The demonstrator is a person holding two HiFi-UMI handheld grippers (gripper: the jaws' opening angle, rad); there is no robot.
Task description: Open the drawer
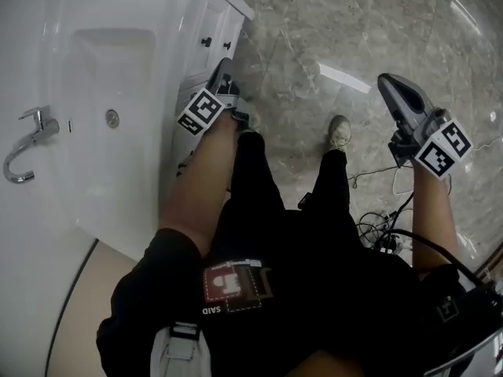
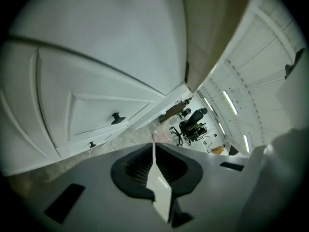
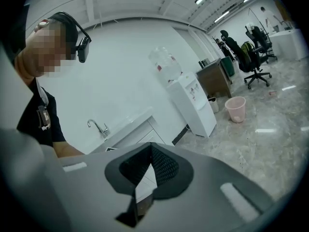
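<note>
A white vanity cabinet (image 1: 212,22) stands at the top left of the head view, its panelled fronts carrying small black knobs (image 1: 206,42). In the left gripper view a drawer front (image 2: 96,112) with a black knob (image 2: 117,118) lies just ahead, and a second knob (image 2: 91,144) sits lower down. My left gripper (image 1: 224,65) (image 2: 153,144) hangs close in front of the cabinet, shut and empty. Off to the right, my right gripper (image 1: 389,81) (image 3: 151,146) is over the floor, away from the cabinet, with its tips together and nothing held.
A white sink basin (image 1: 106,93) with a chrome faucet (image 1: 27,144) tops the vanity. My legs and a shoe (image 1: 339,130) are on the marble floor, beside tangled cables (image 1: 377,230). Farther off stand a water dispenser (image 3: 193,100), a pink bin (image 3: 235,108) and office chairs (image 3: 251,57).
</note>
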